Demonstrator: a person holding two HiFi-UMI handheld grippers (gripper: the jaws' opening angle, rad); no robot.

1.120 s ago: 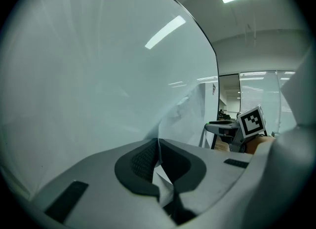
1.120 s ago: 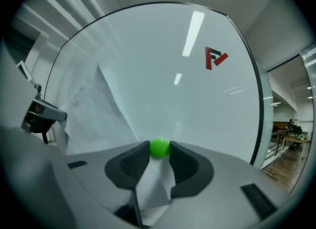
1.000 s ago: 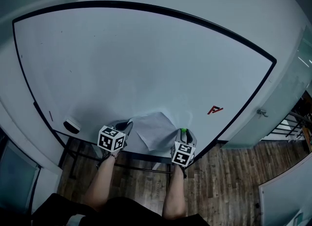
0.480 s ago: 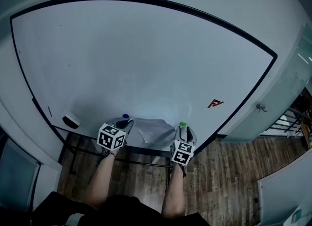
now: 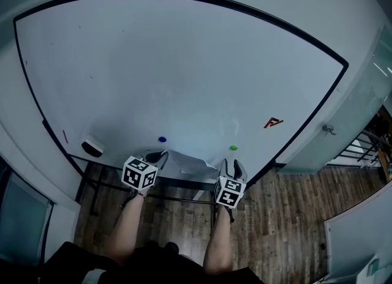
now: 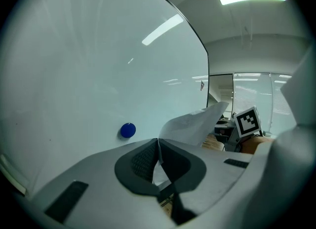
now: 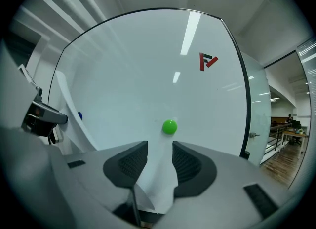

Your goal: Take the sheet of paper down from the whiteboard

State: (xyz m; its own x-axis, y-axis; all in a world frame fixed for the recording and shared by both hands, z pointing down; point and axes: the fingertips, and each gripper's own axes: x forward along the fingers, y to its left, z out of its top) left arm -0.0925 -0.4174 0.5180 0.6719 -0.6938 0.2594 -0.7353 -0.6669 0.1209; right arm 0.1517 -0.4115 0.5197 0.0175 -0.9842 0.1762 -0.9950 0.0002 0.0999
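The white sheet of paper (image 5: 184, 164) is off the whiteboard (image 5: 184, 62) and hangs crumpled between my two grippers, low in front of the board. My left gripper (image 5: 158, 156) is shut on the sheet's left edge (image 6: 195, 124), which is pinched between the pads. My right gripper (image 5: 234, 166) stands open. The sheet's right end (image 7: 160, 183) runs loosely through the gap without being pressed. A blue magnet (image 5: 162, 139) and a green magnet (image 5: 233, 148) stay on the board just above the grippers.
A board eraser (image 5: 93, 147) sits on the tray at the board's lower left. A red logo (image 5: 272, 122) marks the board at right. Below the board are a dark metal frame (image 5: 177, 198) and wooden floor (image 5: 288, 215). A glass wall (image 5: 343, 136) stands at right.
Both grippers drew back and down from the board with the sheet, which now sags lower. The blue and green magnets are left bare on the board.
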